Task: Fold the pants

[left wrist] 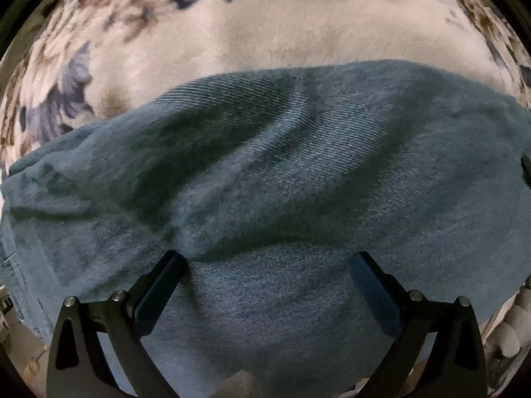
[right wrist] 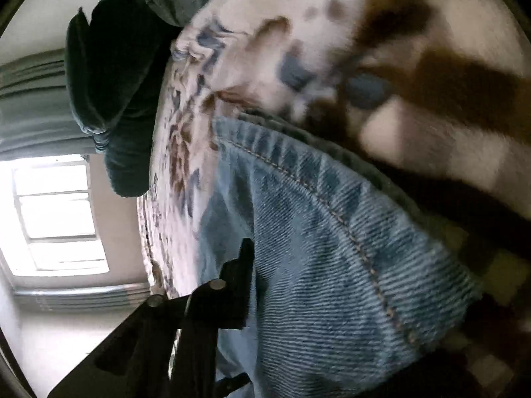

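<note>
Jeans (left wrist: 265,179) spread on floral blanket (left wrist: 265,23), left gripper (left wrist: 268,258) spread wide over denim, fingers released, right gripper (right wrist: 245,285) by stitched hem, one finger visible, grip unclear, window (right wrist: 56,215) behind.

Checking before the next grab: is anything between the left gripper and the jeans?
No. The left gripper is open right over the jeans, its fingers against bare denim on the blanket.

l gripper (left wrist: 268,262) fingers spread wide; r gripper (right wrist: 247,248) only one finger visible
</note>
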`<state>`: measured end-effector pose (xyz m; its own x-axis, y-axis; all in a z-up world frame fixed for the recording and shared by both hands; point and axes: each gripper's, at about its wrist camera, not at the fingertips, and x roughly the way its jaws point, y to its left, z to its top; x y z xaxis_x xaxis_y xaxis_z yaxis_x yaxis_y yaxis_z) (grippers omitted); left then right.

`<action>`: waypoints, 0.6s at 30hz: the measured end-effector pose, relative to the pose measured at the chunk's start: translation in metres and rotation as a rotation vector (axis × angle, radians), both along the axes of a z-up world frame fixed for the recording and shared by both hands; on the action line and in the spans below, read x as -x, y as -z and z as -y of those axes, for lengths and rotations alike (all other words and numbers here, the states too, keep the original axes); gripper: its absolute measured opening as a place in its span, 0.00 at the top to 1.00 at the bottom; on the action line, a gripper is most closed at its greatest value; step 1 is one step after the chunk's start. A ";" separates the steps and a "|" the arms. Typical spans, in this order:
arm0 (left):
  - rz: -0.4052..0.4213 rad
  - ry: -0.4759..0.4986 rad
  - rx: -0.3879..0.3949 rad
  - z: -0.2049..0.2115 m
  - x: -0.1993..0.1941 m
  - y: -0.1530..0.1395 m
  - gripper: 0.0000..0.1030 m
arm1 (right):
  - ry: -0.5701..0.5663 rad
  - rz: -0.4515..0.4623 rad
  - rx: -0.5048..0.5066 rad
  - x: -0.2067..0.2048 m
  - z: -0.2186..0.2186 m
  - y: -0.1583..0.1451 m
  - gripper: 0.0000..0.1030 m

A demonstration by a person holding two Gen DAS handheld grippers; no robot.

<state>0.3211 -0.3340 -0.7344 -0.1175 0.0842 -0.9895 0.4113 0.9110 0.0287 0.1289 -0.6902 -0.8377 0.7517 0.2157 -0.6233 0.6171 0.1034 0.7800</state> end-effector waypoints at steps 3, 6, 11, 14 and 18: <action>0.052 0.002 -0.031 -0.003 0.001 -0.015 0.00 | -0.008 -0.023 0.056 -0.009 -0.012 -0.028 0.92; 0.050 -0.032 -0.022 -0.015 -0.006 -0.022 0.00 | -0.046 -0.022 0.120 -0.026 -0.031 -0.066 0.94; 0.065 -0.131 0.012 -0.067 -0.022 -0.042 0.00 | -0.143 -0.004 0.202 -0.059 -0.075 -0.121 0.94; 0.055 -0.216 0.030 -0.123 -0.027 -0.055 0.00 | -0.248 0.012 0.251 -0.077 -0.125 -0.152 0.94; 0.041 -0.358 0.009 -0.232 -0.027 -0.070 0.00 | -0.409 0.027 0.287 -0.114 -0.220 -0.170 0.94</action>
<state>0.3481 -0.1025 -0.6649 -0.0980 0.0358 -0.9945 0.0647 0.9975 0.0296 0.2428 -0.4701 -0.6674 0.6578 0.3186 -0.6825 0.4616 0.5455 0.6995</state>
